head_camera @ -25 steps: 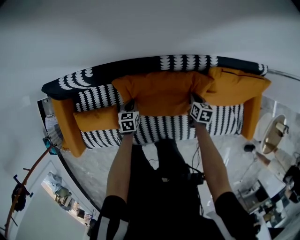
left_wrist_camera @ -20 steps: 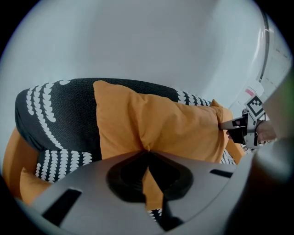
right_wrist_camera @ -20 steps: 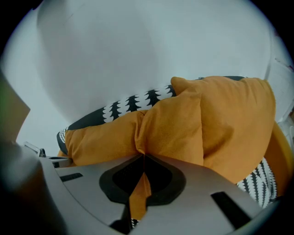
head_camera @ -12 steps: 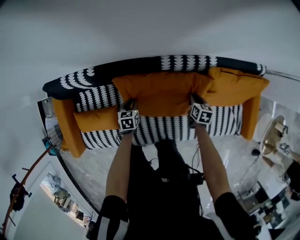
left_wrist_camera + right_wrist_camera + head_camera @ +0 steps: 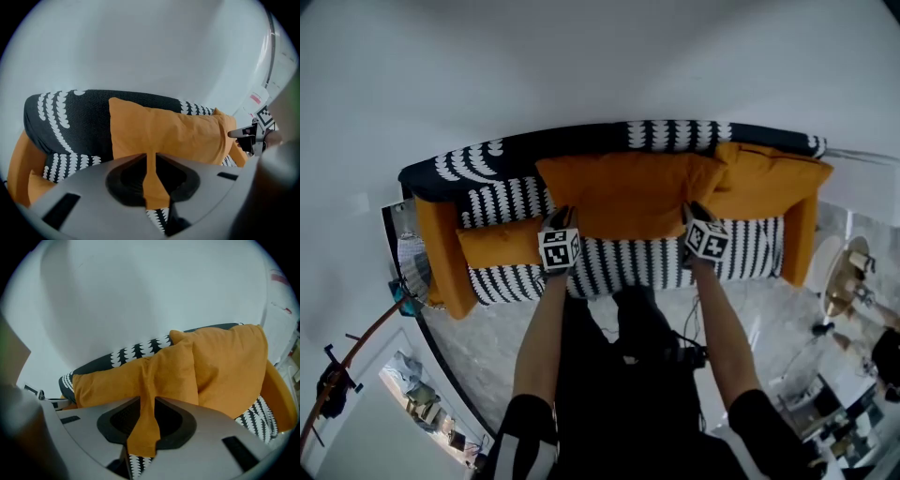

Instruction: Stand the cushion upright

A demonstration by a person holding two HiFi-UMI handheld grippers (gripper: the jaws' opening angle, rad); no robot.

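A large orange cushion (image 5: 623, 192) leans upright against the black-and-white sofa's backrest (image 5: 581, 141). My left gripper (image 5: 560, 216) is at its lower left corner and my right gripper (image 5: 692, 210) at its lower right corner. In the left gripper view the left gripper (image 5: 151, 158) has just been opening its jaws, and a strip of the cushion (image 5: 164, 131) shows in the gap. In the right gripper view the right gripper (image 5: 147, 401) has also just been opening, with a loose fold of the cushion (image 5: 126, 378) lying between the pads. Neither pair of pads presses the fabric.
A second orange cushion (image 5: 769, 178) stands at the sofa's right end and a flat one (image 5: 497, 242) lies on the seat at the left. Orange armrests (image 5: 441, 258) close both ends. A small round table (image 5: 848, 277) stands on the marble floor to the right.
Both grippers have lifted slightly at the cushion's lower corners. The cushion now rests more squarely against the backrest. The head view has shifted a little.
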